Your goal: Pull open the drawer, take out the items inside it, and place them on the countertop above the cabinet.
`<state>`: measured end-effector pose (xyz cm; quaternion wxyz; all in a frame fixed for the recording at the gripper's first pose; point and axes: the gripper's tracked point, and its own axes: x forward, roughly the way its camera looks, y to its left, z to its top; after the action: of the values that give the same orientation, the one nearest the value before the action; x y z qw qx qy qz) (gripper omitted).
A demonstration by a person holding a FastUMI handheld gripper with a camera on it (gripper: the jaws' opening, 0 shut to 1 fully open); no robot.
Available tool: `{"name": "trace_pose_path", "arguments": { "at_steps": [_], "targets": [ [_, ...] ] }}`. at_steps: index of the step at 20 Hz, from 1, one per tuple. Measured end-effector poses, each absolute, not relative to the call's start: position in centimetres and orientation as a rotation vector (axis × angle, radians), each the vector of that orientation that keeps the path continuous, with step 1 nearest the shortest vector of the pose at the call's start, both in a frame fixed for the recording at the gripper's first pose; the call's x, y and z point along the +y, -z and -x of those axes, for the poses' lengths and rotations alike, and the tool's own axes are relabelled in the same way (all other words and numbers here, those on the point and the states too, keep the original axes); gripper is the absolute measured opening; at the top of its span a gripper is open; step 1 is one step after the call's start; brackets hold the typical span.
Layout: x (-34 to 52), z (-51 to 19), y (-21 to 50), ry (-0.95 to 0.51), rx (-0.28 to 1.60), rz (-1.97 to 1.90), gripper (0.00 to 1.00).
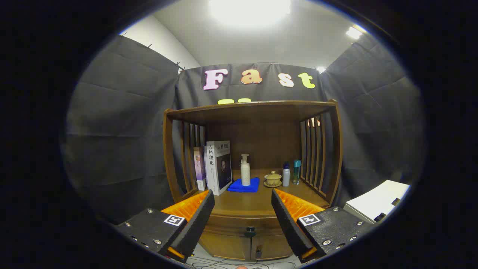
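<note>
Still at the opening step: claw (242, 209) spread wide and empty, drawer (244, 224) shut under the worktop (246, 203), its dark knob (249, 232) just ahead between the fingers; next, probably, lowering onto that knob, closing, pulling straight back.

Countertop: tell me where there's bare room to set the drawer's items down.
The front strip of the countertop is bare, just beyond the open gripper, ahead of the blue cloth. Further back it is crowded: books left, pump bottle on the cloth, lidded cup and two bottles right.
</note>
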<state>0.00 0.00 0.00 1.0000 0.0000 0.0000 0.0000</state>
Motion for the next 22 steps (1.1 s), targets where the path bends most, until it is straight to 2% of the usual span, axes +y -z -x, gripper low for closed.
{"name": "trace_pose_path", "arguments": {
  "at_steps": [22],
  "targets": [
    [-1.1, -1.9, 3.0, -0.008, 0.046, 0.027, 0.95]
  ]
}}
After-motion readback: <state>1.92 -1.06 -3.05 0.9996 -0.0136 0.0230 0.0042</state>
